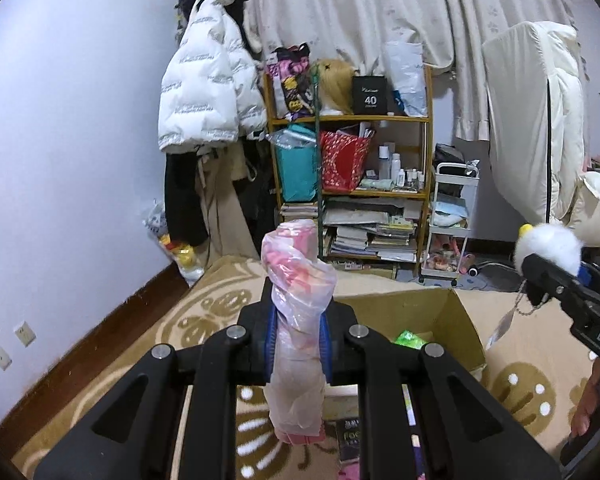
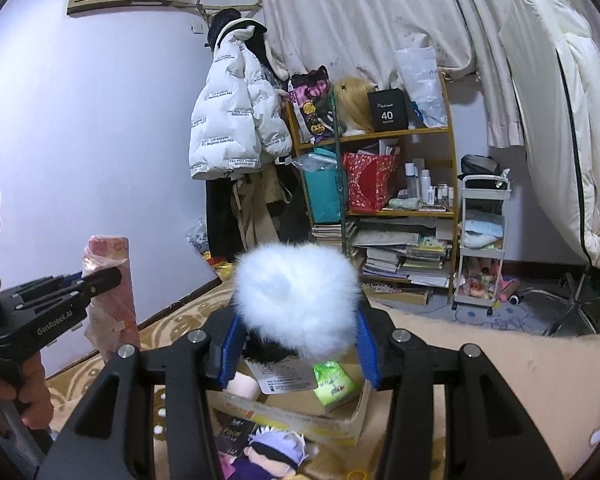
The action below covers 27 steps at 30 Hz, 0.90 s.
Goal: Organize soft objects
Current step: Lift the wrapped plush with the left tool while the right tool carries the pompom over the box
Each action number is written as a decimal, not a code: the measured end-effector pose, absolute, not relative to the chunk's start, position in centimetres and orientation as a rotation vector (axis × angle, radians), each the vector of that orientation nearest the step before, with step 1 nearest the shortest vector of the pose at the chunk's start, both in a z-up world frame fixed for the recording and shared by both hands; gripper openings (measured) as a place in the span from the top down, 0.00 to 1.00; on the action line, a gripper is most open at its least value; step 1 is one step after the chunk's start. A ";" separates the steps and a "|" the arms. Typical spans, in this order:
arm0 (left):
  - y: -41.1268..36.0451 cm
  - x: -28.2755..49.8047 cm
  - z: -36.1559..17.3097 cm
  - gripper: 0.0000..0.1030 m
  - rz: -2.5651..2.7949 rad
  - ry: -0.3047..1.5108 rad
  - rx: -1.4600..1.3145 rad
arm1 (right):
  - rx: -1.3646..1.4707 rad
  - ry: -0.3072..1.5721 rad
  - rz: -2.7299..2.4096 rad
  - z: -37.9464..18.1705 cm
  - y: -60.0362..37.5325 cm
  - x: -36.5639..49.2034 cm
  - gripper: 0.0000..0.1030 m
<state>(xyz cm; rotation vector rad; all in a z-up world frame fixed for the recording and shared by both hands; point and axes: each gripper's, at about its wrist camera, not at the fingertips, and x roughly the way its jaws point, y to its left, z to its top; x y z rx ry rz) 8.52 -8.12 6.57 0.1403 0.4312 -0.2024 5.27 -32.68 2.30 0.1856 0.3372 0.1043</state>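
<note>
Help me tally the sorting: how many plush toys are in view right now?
2: a white fluffy plush in the right hand-held gripper, and a white-haired doll on the carpet below. Others may be hidden.

The fluffy white plush (image 2: pixel 296 300) hides most of the cardboard box (image 2: pixel 300 412) behind it, and its hang tag (image 2: pixel 286 374) carries print too small to read. A white-haired doll (image 2: pixel 278 450) is cut off by the bottom edge. The left wrist view blurs the plush at its right edge.
</note>
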 end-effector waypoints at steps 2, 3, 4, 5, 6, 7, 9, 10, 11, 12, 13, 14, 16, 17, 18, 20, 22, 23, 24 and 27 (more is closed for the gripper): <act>-8.2 8.9 6.7 0.84 -0.217 0.425 0.133 | 0.176 0.339 0.111 2.2 -32.6 5.9 0.51; -8.2 9.1 6.6 0.84 -0.223 0.423 0.131 | 0.171 0.343 0.119 2.1 -32.6 6.3 0.51; -8.3 9.3 6.6 0.84 -0.226 0.418 0.129 | 0.168 0.347 0.123 2.0 -32.5 6.6 0.51; -8.4 9.6 6.5 0.84 -0.228 0.412 0.133 | 0.164 0.352 0.127 1.8 -32.5 7.1 0.51; -8.5 9.7 6.4 0.84 -0.233 0.407 0.137 | 0.162 0.355 0.130 1.6 -32.4 7.4 0.51; -8.6 10.0 6.2 0.84 -0.241 0.403 0.138 | 0.158 0.358 0.133 1.5 -32.4 7.7 0.51; -8.7 10.5 6.0 0.84 -0.252 0.405 0.132 | 0.151 0.369 0.141 1.2 -32.3 8.5 0.51; -8.8 10.9 5.8 0.84 -0.259 0.412 0.127 | 0.149 0.372 0.143 1.1 -32.2 8.9 0.51; -8.8 11.2 5.6 0.84 -0.264 0.415 0.121 | 0.149 0.375 0.145 0.9 -32.2 9.2 0.51; -8.9 11.4 5.4 0.84 -0.266 0.418 0.118 | 0.149 0.378 0.148 0.7 -32.3 9.4 0.51; -8.9 11.7 5.2 0.84 -0.268 0.421 0.117 | 0.148 0.382 0.150 0.6 -32.4 9.7 0.51; -8.9 11.8 4.9 0.84 -0.272 0.425 0.115 | 0.148 0.385 0.152 0.4 -32.4 9.9 0.51; -8.8 12.1 4.1 0.84 -0.283 0.430 0.117 | 0.144 0.395 0.156 0.0 -32.4 10.3 0.51; -8.8 12.3 3.8 0.84 -0.282 0.435 0.117 | 0.144 0.399 0.158 -0.2 -32.5 10.5 0.51; -8.8 12.4 3.5 0.84 -0.282 0.441 0.116 | 0.145 0.404 0.159 -0.4 -32.5 10.7 0.51; -8.9 13.0 2.8 0.84 -0.291 0.468 0.109 | 0.152 0.413 0.161 -0.9 -32.7 11.0 0.51; -9.0 13.5 2.2 0.84 -0.293 0.482 0.101 | 0.160 0.424 0.164 -1.5 -32.8 11.2 0.51; -9.0 13.7 2.0 0.84 -0.292 0.484 0.101 | 0.162 0.428 0.163 -1.7 -32.9 11.3 0.50; -9.0 13.8 1.8 0.84 -0.292 0.489 0.102 | 0.164 0.434 0.166 -1.9 -33.0 11.6 0.50; -9.2 14.3 1.2 0.84 -0.295 0.503 0.100 | 0.167 0.446 0.169 -2.4 -33.1 12.0 0.50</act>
